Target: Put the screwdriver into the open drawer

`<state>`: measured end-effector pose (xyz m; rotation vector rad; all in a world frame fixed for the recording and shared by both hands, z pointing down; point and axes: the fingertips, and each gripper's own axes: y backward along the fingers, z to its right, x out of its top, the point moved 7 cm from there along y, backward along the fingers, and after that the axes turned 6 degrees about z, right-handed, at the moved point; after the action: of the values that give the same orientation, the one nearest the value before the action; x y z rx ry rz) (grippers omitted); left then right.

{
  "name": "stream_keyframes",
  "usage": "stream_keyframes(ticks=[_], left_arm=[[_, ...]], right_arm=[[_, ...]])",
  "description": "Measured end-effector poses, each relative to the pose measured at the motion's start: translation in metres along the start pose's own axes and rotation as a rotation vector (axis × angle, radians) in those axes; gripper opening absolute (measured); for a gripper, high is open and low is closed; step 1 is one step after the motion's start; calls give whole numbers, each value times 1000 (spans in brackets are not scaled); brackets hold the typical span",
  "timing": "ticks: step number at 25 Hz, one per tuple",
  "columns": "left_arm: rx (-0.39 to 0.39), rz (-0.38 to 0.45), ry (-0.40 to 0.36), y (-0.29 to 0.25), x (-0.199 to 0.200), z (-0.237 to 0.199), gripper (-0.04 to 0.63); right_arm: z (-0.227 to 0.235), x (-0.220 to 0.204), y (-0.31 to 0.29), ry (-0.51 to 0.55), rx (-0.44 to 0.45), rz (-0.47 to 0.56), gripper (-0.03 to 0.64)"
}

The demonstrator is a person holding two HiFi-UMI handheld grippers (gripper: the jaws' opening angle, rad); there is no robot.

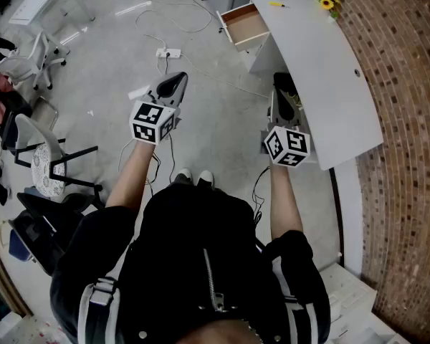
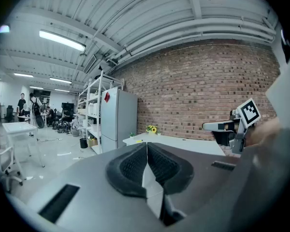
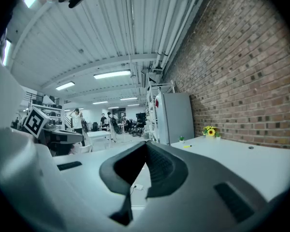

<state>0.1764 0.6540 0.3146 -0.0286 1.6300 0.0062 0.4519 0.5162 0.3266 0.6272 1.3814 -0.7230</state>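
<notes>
A brick wall flanks the long white desk at the head view's upper right, with an open drawer jutting out at top centre. Mid-frame, the left gripper and right gripper are both clenched on nothing. The yellow screwdriver lies on the desk's far end, beside the drawer.
</notes>
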Motion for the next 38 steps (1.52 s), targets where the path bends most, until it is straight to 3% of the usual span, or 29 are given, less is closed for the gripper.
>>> stream_keyframes(ticks=[10, 21, 29, 38], left_arm=[[12, -19, 6, -5, -10, 6, 25], [9, -28, 16, -21, -13, 6, 25], [-19, -32, 22, -62, -17, -8, 25], [-67, -51, 33, -138, -26, -64, 25]], right_arm=[[8, -7, 1, -25, 13, 3, 20], [27, -9, -5, -3, -50, -8, 282], [41, -13, -36, 4, -74, -36, 295], [53, -28, -120, -7, -99, -84, 295]])
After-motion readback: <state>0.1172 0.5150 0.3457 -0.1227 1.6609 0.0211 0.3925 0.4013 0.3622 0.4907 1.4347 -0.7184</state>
